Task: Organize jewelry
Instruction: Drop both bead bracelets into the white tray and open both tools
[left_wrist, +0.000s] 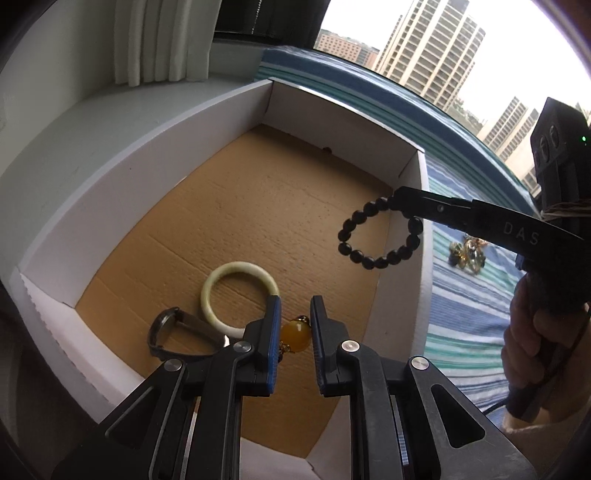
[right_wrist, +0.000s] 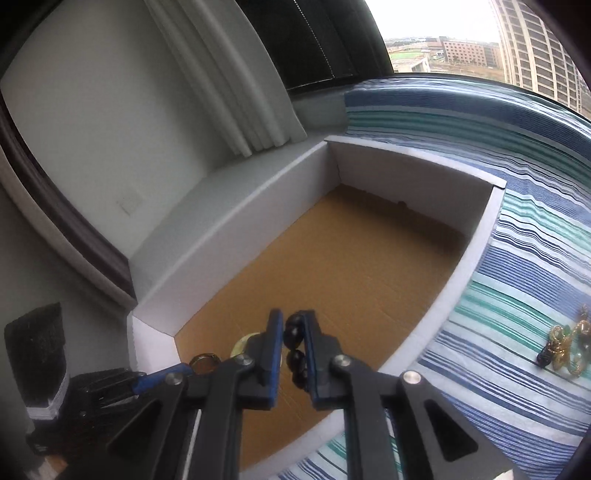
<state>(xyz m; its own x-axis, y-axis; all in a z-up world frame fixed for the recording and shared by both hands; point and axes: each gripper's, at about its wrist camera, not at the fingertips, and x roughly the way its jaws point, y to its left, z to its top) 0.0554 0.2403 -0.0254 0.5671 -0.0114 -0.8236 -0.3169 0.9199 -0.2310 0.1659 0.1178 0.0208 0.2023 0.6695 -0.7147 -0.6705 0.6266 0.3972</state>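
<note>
Room inside the white-walled box (left_wrist: 236, 107) is wide; I see its cardboard floor bare beyond the cream bangle (left_wrist: 239, 295) and watch (left_wrist: 173, 332). Only my left view shows the black bead bracelet (left_wrist: 380, 232) hanging whole above the right wall, pinched by my right gripper (right_wrist: 293, 334). My left gripper (left_wrist: 295, 321) hovers, jaws parted around an amber bead (left_wrist: 295, 334). More jewelry (right_wrist: 565, 347) lies on the striped cloth (right_wrist: 517, 266).

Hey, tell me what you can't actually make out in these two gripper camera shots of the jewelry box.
- Amber bead piece, left wrist view: its lower part is hidden behind the left gripper fingers.
- Watch, left wrist view: the strap end is covered by the gripper.
- Gold jewelry pile on the striped cloth: too small and tangled to separate.
- Black bead bracelet, right wrist view: mostly hidden by the right gripper.
</note>
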